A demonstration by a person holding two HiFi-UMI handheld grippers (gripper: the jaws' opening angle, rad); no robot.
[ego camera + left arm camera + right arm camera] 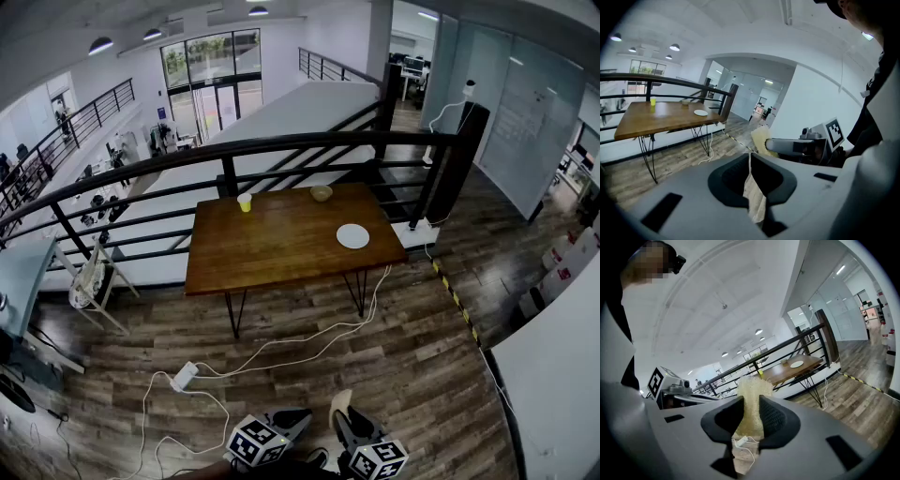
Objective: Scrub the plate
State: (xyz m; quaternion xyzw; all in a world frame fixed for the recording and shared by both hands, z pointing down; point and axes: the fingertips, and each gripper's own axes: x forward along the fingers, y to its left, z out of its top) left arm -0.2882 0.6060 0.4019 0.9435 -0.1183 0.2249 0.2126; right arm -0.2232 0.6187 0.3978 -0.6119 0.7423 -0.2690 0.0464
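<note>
The right claw (750, 404) is clenched on a pale yellow scrub sponge (751, 386), whose end sticks out past the tips. The left claw (750, 159) is pressed together on nothing. Both are held low, close to the person, well apart from the white plate (352, 236) lying on the wooden surface (272, 251).
</note>
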